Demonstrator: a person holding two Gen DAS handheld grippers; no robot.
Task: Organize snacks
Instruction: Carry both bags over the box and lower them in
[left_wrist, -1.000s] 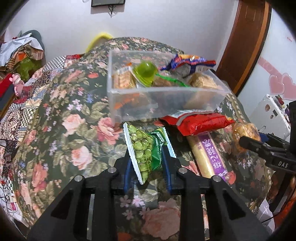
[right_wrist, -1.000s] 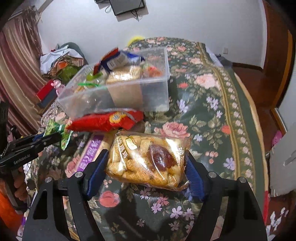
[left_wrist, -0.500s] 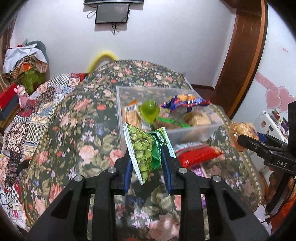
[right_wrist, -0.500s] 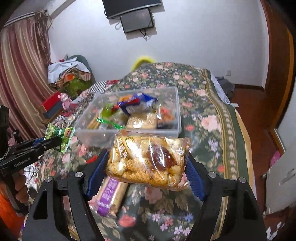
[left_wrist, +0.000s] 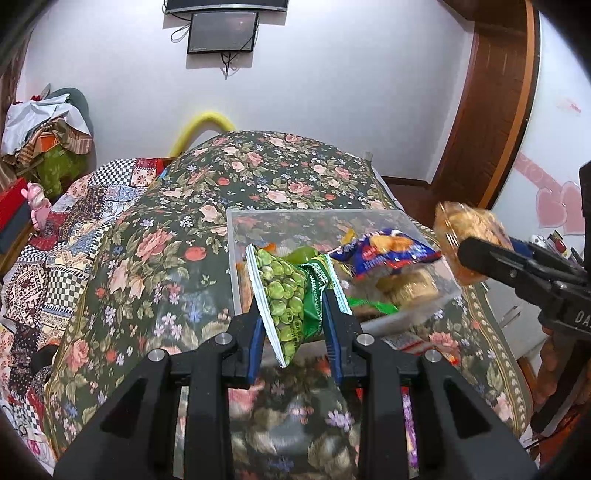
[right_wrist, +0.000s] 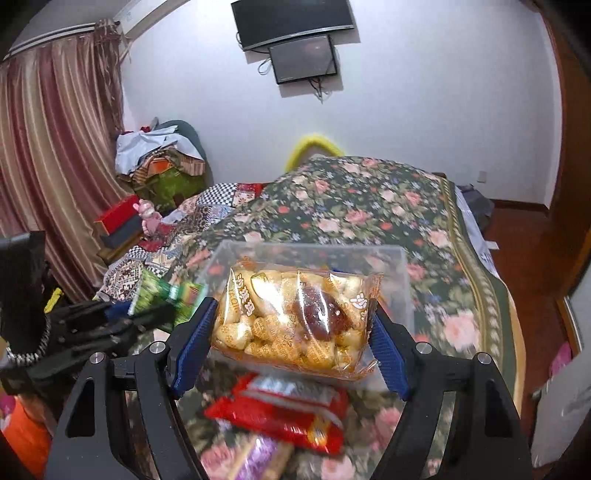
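Above the near edge of the floral bedspread (left_wrist: 155, 236), the left hand-held gripper (left_wrist: 295, 328) clamps a green foil packet of peas (left_wrist: 290, 295), while the right hand-held gripper (right_wrist: 291, 332) clamps a clear orange-trimmed bag of golden pastries (right_wrist: 291, 321). Below lies a red crinkled snack packet (right_wrist: 284, 417). Beyond, a clear rectangular plastic box (left_wrist: 317, 218) holds a blue chip bag (left_wrist: 384, 251).

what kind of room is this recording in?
Most likely a home bedroom. A bed under a dark floral quilt fills the middle, heavy striped curtains hang along one wall, a black wall-mounted TV sits above, and folded clothes are piled in the corner.
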